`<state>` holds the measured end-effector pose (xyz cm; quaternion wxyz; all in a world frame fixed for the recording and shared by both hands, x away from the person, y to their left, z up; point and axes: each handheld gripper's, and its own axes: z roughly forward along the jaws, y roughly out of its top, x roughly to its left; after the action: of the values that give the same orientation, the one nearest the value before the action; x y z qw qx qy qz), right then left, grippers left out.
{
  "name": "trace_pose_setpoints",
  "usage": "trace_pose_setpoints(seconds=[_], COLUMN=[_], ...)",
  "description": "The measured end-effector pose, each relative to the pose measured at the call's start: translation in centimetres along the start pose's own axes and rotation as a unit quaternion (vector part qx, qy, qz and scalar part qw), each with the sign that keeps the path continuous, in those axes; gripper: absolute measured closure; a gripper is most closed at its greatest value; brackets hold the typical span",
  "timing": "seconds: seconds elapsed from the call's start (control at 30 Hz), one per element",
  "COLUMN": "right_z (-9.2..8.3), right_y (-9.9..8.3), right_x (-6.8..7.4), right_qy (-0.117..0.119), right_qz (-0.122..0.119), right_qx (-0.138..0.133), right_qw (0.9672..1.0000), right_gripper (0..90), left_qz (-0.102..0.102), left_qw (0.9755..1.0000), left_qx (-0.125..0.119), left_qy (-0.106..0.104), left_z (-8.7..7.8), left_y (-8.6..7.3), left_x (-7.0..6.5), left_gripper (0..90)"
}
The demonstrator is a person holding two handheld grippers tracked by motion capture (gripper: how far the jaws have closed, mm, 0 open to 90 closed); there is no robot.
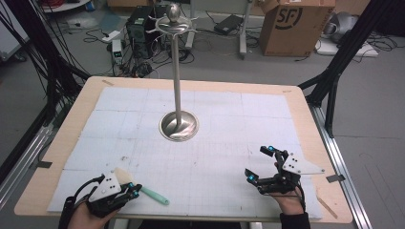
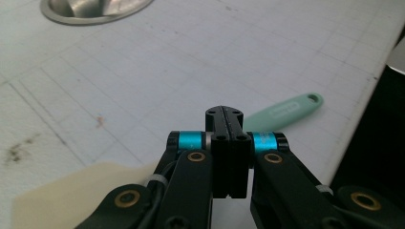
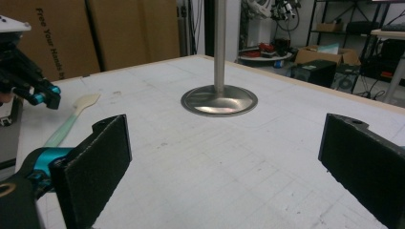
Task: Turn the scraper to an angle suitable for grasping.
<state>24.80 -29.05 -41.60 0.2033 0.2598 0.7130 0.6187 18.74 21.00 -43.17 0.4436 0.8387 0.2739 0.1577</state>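
On the white gridded mat (image 1: 215,157), the spatula (image 1: 143,189) lies ungrasped beneath the closed left gripper (image 1: 135,191); its jaws must be opened, while the right gripper (image 1: 260,164) is held spread.

Spatula (image 1: 143,188): mint-green handle, cream blade. Stand (image 1: 178,125): plain silver metal. Table (image 1: 305,114): pale wood edge; white mat (image 1: 215,143) with faint grey grid. Both grippers (image 1: 133,192) (image 1: 260,164): black, turquoise bands, grey top plates.

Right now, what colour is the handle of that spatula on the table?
Mint green handle, with a pale cream blade; the left gripper view shows the handle best.
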Motion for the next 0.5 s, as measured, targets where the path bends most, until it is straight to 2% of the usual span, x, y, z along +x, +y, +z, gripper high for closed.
trace_pose_setpoints(seconds=[0.33, 0.43, 0.5], right_z=[0.2, 0.1, 0.1], right_y=[0.0, 0.0, 0.0], right_x=[0.1, 0.1, 0.0], right_qy=[0.002, 0.003, 0.002], right_qz=[0.001, 0.003, 0.000], right_qx=[0.002, 0.001, 0.000], right_qw=[1.0000, 1.0000, 1.0000], right_gripper=[2.5, 2.5, 2.5], left_qz=[0.018, 0.025, 0.032], left_qw=[0.9987, 0.9979, 0.9978], left_qx=[0.018, 0.032, 0.039], left_qy=[-0.044, -0.051, -0.044], left_z=[2.1, 2.9, 3.3], left_y=[0.3, 0.4, 0.6], left_x=[-1.6, -2.0, -2.1], left_gripper=[90.0, 90.0, 90.0])
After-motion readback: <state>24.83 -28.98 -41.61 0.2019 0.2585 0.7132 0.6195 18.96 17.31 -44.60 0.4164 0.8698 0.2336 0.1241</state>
